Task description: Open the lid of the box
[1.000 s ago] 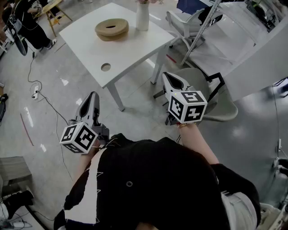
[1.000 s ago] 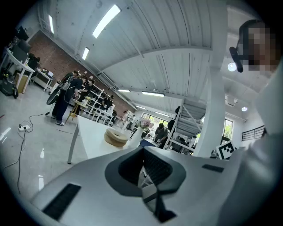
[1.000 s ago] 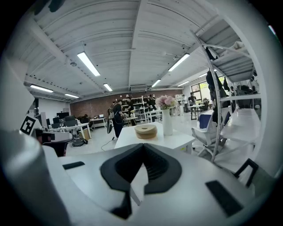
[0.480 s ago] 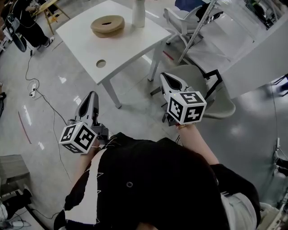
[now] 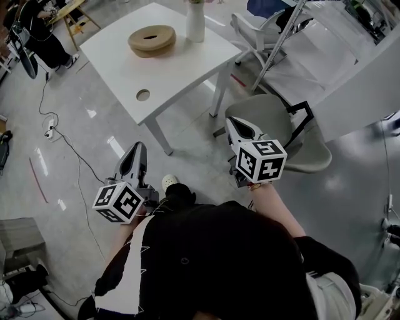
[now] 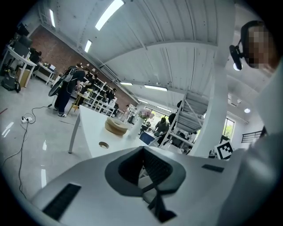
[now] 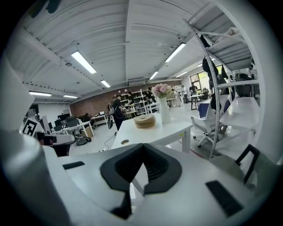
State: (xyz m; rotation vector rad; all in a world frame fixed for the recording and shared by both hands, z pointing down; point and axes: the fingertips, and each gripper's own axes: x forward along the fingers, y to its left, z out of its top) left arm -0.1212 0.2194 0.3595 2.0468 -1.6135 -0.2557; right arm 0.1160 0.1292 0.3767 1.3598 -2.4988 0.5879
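Observation:
The box (image 5: 152, 40) is a round, flat wooden one with a hollow in its lid; it lies on the far part of the white table (image 5: 181, 69), beside a white vase (image 5: 195, 11). Both grippers hang in the air well short of the table, over the floor. My left gripper (image 5: 138, 147) is shut with nothing in it, and so is my right gripper (image 5: 231, 120). In the left gripper view the box (image 6: 116, 127) shows far beyond the closed left gripper (image 6: 143, 152). In the right gripper view the box (image 7: 144, 121) lies ahead on the table (image 7: 150, 132), past the closed right gripper (image 7: 142, 148).
The table has a round cable hole (image 5: 143, 95) near its front edge. A grey chair (image 5: 275, 125) stands right of the table, under my right gripper. A cable (image 5: 62, 140) runs across the floor at left. A person (image 5: 37, 31) stands at the far left.
My left gripper has shifted right and lower in the head view. A white shoe now shows beneath it. The table has drifted slightly in the view.

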